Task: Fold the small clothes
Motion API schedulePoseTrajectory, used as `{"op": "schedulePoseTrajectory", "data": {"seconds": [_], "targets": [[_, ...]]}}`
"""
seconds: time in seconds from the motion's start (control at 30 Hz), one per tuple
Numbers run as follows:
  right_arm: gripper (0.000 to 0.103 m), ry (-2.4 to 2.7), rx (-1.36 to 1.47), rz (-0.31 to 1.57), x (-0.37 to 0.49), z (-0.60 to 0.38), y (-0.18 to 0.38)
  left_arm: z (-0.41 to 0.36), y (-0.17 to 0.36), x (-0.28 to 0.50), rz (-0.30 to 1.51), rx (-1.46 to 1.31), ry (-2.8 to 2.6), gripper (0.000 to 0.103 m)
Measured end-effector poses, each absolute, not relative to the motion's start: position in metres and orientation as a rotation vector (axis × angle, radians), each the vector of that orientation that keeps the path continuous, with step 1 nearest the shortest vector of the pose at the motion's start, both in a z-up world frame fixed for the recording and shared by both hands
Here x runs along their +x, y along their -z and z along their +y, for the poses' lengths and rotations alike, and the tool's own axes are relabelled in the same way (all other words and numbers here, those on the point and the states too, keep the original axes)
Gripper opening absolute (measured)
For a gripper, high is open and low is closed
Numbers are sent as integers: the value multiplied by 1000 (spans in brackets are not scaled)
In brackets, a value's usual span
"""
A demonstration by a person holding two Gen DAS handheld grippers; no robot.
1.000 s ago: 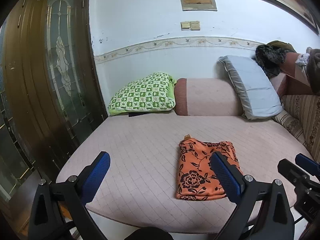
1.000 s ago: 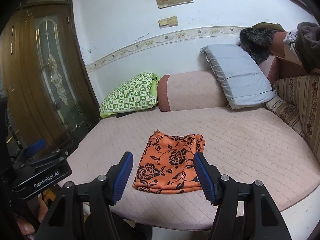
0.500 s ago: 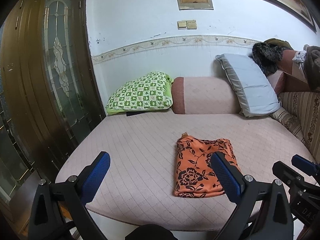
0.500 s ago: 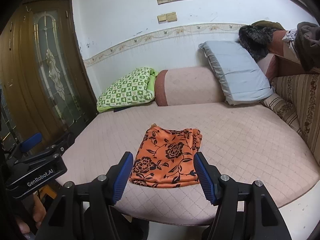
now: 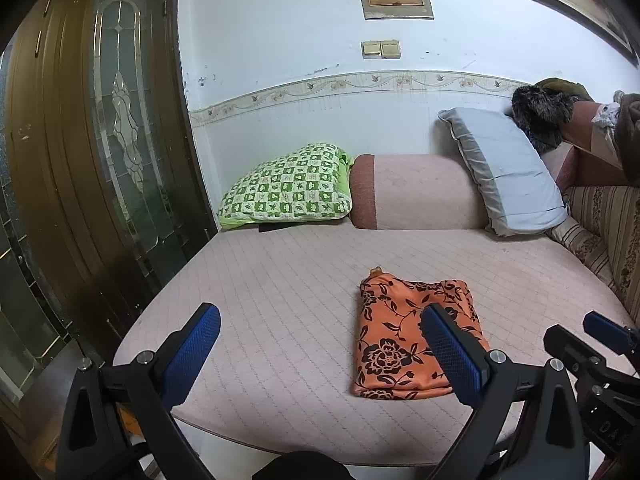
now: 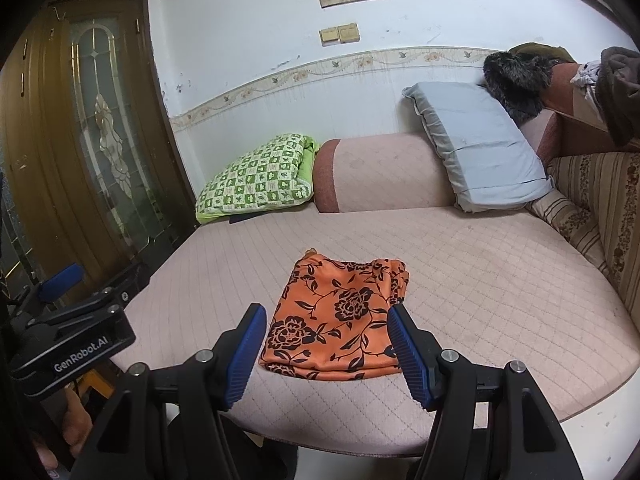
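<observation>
Slightly farther from both cams vs. 1 s earlier: orange floral garment (image 6: 340, 320), sitting higher and smaller between the right gripper's pads; its shape and spot on the mattress unchanged. Both grippers backed off a little, nothing else displaced.

Garment: folded to a compact rectangle, several layers showing at near edge, lying flat on pink quilted mattress (image 6: 500, 280), near the front edge, roughly centred. Small tab or corner sticking out at far left corner. In left wrist view (image 5: 404, 340) seen right of centre, partly behind the right-side blue pad.

Right gripper (image 6: 326, 354): released, pads well apart, nothing between them, held short of the garment, no contact. Left gripper (image 5: 320, 350): released too, spread wide, empty, over bare mattress left of the garment. Each tool visible at the edge of the other's view.

Surroundings: green check pillow (image 5: 290, 188) and pink bolster (image 5: 416, 192) at the wall, grey pillow (image 5: 504, 172) leaning to the right, striped sofa back at far right, wooden glass-panel door (image 5: 120, 140) at left.

Meaning for task, as judgement: fold on this item appears finished; retreat w/ empty tools fits end of cycle. Next probably: move item aside or fetch another piece. No other unfolded small garment identifiable on the mattress. Risk: catching the top layer when re-gripping, undoing the fold.
</observation>
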State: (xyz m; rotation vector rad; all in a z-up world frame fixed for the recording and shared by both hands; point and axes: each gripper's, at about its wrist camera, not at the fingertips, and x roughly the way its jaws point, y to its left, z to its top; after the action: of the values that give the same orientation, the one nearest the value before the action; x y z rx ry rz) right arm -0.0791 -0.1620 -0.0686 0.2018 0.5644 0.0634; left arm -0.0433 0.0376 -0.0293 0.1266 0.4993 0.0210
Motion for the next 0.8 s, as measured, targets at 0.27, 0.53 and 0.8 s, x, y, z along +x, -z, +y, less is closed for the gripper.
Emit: {"op": "schedulePoseTrajectory", "data": {"seconds": [0.27, 0.53, 0.8], "targets": [[66, -70, 204, 567, -75, -161, 71, 43, 31, -40, 509, 98, -8, 100], [66, -81, 206, 574, -70, -157, 75, 41, 36, -36, 531, 95, 20, 100], [66, -86, 216, 586, -64, -158, 80, 39, 42, -27, 556, 95, 49, 100]]}}
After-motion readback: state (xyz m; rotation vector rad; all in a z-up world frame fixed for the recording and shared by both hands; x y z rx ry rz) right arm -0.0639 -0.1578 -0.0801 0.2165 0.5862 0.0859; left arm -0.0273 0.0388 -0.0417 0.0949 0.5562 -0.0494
